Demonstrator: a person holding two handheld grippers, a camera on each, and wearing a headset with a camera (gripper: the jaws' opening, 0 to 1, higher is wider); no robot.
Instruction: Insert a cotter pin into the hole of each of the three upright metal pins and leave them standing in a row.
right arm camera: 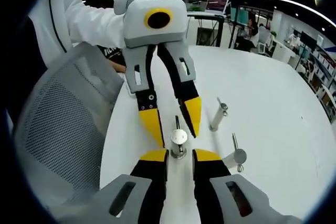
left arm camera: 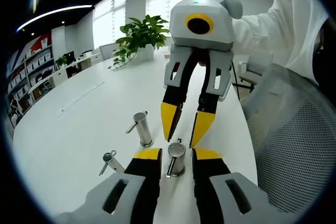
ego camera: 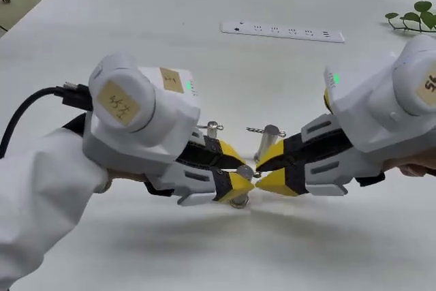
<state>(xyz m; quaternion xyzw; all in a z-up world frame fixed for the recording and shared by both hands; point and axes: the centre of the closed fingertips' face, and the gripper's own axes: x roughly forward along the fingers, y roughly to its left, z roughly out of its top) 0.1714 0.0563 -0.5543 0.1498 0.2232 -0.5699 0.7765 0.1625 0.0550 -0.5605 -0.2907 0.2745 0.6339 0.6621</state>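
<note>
Three metal pins stand on the white table (ego camera: pixel 136 5) in the head view. The front pin (ego camera: pixel 240 201) sits between your grippers, with the back-left pin (ego camera: pixel 213 129) and back-right pin (ego camera: pixel 270 142) just behind. A rear cotter pin (ego camera: pixel 261 130) crosses the back-right pin's top. Your left gripper (ego camera: pixel 236 170) and right gripper (ego camera: pixel 267 170) meet nose to nose at the front pin, yellow tips nearly touching. A power strip (ego camera: pixel 283 32) lies well beyond.

Left gripper view: your left gripper (left arm camera: pixel 177 155) holds its jaws narrowly apart, one on either side of the front pin (left arm camera: pixel 176 150). A front cotter pin (left arm camera: pixel 169 169) hangs from its hole. The right gripper (left arm camera: pixel 184 132) points in from opposite, jaws slightly parted.

Right gripper view: your right gripper (right arm camera: pixel 179 156) likewise brackets the front pin (right arm camera: pixel 178 140) with narrowly parted jaws. The left gripper (right arm camera: pixel 177 129) faces it.
</note>
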